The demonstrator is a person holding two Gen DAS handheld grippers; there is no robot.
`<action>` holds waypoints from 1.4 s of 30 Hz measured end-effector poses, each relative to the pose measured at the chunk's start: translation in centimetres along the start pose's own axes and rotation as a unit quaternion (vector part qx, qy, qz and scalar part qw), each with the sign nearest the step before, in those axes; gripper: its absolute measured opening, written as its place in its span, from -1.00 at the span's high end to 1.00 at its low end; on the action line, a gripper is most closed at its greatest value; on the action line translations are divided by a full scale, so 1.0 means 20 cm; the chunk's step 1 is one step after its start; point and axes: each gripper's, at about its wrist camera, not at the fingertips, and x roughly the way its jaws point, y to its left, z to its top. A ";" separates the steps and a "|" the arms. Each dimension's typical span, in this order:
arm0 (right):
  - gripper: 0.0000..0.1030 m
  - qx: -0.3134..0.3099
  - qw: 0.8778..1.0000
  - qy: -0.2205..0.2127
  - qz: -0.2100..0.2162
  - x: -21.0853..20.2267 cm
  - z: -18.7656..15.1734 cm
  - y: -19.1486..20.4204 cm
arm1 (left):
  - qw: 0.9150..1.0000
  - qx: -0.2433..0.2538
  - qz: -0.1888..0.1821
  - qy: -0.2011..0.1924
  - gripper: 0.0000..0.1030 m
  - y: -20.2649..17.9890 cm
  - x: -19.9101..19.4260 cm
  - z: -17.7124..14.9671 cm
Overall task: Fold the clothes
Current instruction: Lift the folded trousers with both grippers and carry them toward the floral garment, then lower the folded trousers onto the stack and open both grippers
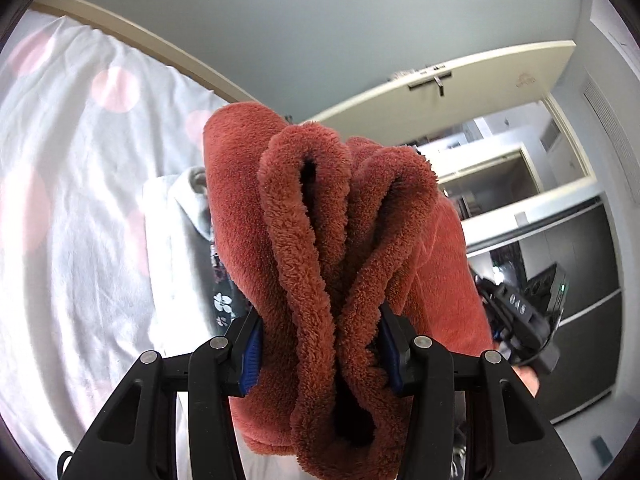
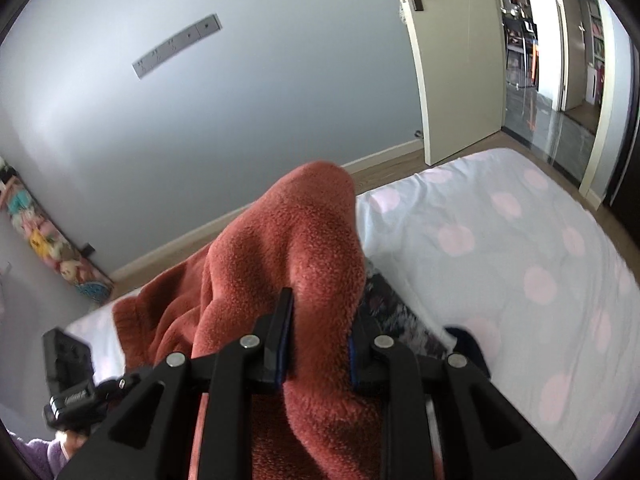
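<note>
A rust-red fleece garment point(image 1: 320, 240) hangs bunched in thick folds between the blue pads of my left gripper point(image 1: 320, 344), which is shut on it. The same red fleece point(image 2: 288, 248) rises in a hump between the fingers of my right gripper point(image 2: 320, 344), shut on another part of it. More of the cloth trails down to the left in the right wrist view. The right gripper's body point(image 1: 524, 320) shows at the right edge of the left wrist view, just past the fleece, and the left gripper's body point(image 2: 72, 376) appears low on the left in the right wrist view.
A bed with a white sheet dotted pink point(image 2: 520, 240) lies below. On it lie a grey hooded garment point(image 1: 180, 232) and a dark floral garment point(image 2: 392, 304). A grey wall, an open cream door point(image 2: 452, 60) and a hallway stand beyond the bed.
</note>
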 end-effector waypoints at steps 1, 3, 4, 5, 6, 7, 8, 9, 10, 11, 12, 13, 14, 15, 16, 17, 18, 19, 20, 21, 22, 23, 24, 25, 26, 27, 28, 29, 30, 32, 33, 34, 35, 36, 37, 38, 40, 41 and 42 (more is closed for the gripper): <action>0.60 -0.003 1.000 0.001 -0.005 0.04 0.02 0.01 | 1.000 -0.005 0.007 -0.004 0.05 0.01 0.02 -0.01; 0.60 -0.011 1.000 0.009 -0.019 0.12 0.03 0.00 | 1.000 -0.016 0.020 -0.008 0.05 0.03 0.07 -0.03; 0.60 -0.012 1.000 0.013 -0.024 0.16 0.03 0.00 | 0.999 -0.020 0.027 -0.007 0.05 0.04 0.08 -0.03; 0.59 -0.014 0.999 0.018 -0.030 0.19 0.03 0.00 | 0.999 -0.021 0.034 -0.007 0.05 0.04 0.09 -0.04; 0.58 -0.016 0.999 0.022 -0.039 0.21 0.02 0.00 | 0.999 -0.021 0.040 -0.008 0.05 0.03 0.09 -0.03; 0.55 -0.017 0.998 0.026 -0.050 0.24 0.02 0.00 | 0.999 -0.020 0.047 -0.008 0.05 0.03 0.09 -0.03; 0.48 -0.015 0.998 0.029 -0.060 0.26 0.02 -0.02 | 0.998 -0.020 0.053 -0.007 0.05 0.02 0.09 -0.03; 0.46 -0.007 0.997 0.032 -0.072 0.27 0.02 -0.04 | 0.998 -0.019 0.059 -0.006 0.05 0.02 0.10 -0.03; 0.45 -0.001 0.996 0.033 -0.078 0.27 0.02 -0.06 | 0.998 -0.020 0.064 -0.005 0.05 0.01 0.10 -0.02; 0.44 0.006 0.996 0.033 -0.083 0.26 0.02 -0.07 | 0.997 -0.021 0.069 -0.002 0.05 0.01 0.10 -0.02; 0.44 0.008 0.995 0.033 -0.089 0.25 0.02 -0.07 | 0.997 -0.023 0.073 0.001 0.05 0.01 0.11 -0.01; 0.43 0.007 0.994 0.031 -0.103 0.23 0.02 -0.07 | 0.997 -0.023 0.079 0.004 0.05 0.00 0.11 -0.01; 0.43 0.006 0.993 0.030 -0.118 0.22 0.02 -0.07 | 0.996 -0.022 0.085 0.008 0.05 -0.01 0.11 -0.01; 0.43 0.005 0.991 0.028 -0.132 0.20 0.02 -0.07 | 0.996 -0.022 0.088 0.013 0.05 -0.01 0.12 0.00; 0.42 0.008 0.989 0.024 -0.143 0.18 0.02 -0.08 | 0.995 -0.023 0.091 0.017 0.05 -0.02 0.12 0.00; 0.42 0.017 0.989 0.020 -0.144 0.14 0.02 -0.09 | 0.995 -0.023 0.093 0.022 0.05 -0.02 0.13 0.00; 0.42 0.024 0.989 0.017 -0.142 0.11 0.02 -0.10 | 0.995 -0.024 0.096 0.024 0.05 -0.02 0.13 0.00; 0.42 0.022 0.989 0.015 -0.145 0.07 0.01 -0.09 | 0.995 -0.026 0.098 0.024 0.05 -0.02 0.14 0.01; 0.42 0.019 0.989 0.013 -0.149 0.04 -0.01 -0.08 | 0.994 -0.028 0.101 0.023 0.05 -0.03 0.14 0.01; 0.42 0.016 0.988 0.012 -0.153 0.00 -0.02 -0.08 | 0.994 -0.030 0.102 0.023 0.05 -0.03 0.15 0.01; 0.42 0.011 0.988 0.014 -0.156 -0.02 -0.05 -0.07 | 0.994 -0.033 0.103 0.024 0.05 -0.03 0.15 0.02; 0.42 0.005 0.987 0.017 -0.158 -0.04 -0.08 -0.07 | 0.994 -0.033 0.104 0.023 0.05 -0.03 0.16 0.02; 0.42 -0.001 0.987 0.021 -0.161 -0.06 -0.11 -0.06 | 0.994 -0.032 0.105 0.022 0.05 -0.04 0.16 0.02; 0.42 -0.001 0.986 0.027 -0.164 -0.07 -0.15 -0.07 | 0.994 -0.030 0.105 0.022 0.05 -0.05 0.16 0.02; 0.42 0.001 0.985 0.034 -0.168 -0.08 -0.20 -0.09 | 0.994 -0.028 0.106 0.024 0.05 -0.06 0.17 0.02; 0.42 0.016 0.985 0.043 -0.167 -0.08 -0.25 -0.12 | 0.994 -0.023 0.107 0.028 0.05 -0.07 0.17 0.02; 0.42 0.040 0.985 0.046 -0.164 -0.09 -0.31 -0.17 | 0.993 -0.016 0.109 0.032 0.04 -0.07 0.18 0.02; 0.42 0.065 0.984 0.048 -0.159 -0.11 -0.36 -0.23 | 0.993 -0.011 0.111 0.038 0.03 -0.08 0.19 0.03; 0.42 0.085 0.983 0.048 -0.158 -0.12 -0.41 -0.27 | 0.993 -0.010 0.110 0.044 0.02 -0.08 0.19 0.05; 0.42 0.112 0.979 0.045 -0.163 -0.14 -0.49 -0.33 | 0.992 -0.007 0.109 0.060 -0.05 -0.08 0.19 0.08; 0.42 0.116 0.979 0.046 -0.164 -0.15 -0.52 -0.34 | 0.992 -0.006 0.107 0.070 -0.05 -0.08 0.18 0.10; 0.42 0.116 0.977 0.048 -0.170 -0.15 -0.54 -0.35 | 0.991 -0.003 0.106 0.077 -0.06 -0.09 0.16 0.12; 0.42 0.114 0.976 0.050 -0.177 -0.14 -0.56 -0.35 | 0.991 0.002 0.106 0.080 -0.06 -0.10 0.14 0.14; 0.42 0.114 0.975 0.054 -0.181 -0.14 -0.57 -0.35 | 0.991 0.010 0.107 0.077 -0.06 -0.12 0.11 0.16; 0.42 0.115 0.975 0.058 -0.182 -0.14 -0.58 -0.34 | 0.992 0.022 0.109 0.066 -0.06 -0.14 0.07 0.18; 0.42 0.118 0.975 0.059 -0.181 -0.14 -0.59 -0.34 | 0.992 0.035 0.110 0.055 -0.06 -0.17 0.03 0.20; 0.42 0.124 0.974 0.062 -0.179 -0.15 -0.60 -0.33 | 0.991 0.068 0.105 0.038 -0.06 -0.25 -0.04 0.25; 0.43 0.122 0.975 0.059 -0.179 -0.15 -0.60 -0.32 | 0.991 0.089 0.097 0.038 -0.06 -0.30 -0.07 0.29; 0.44 0.118 0.975 0.054 -0.180 -0.16 -0.61 -0.31 | 0.989 0.113 0.089 0.040 -0.06 -0.35 -0.08 0.32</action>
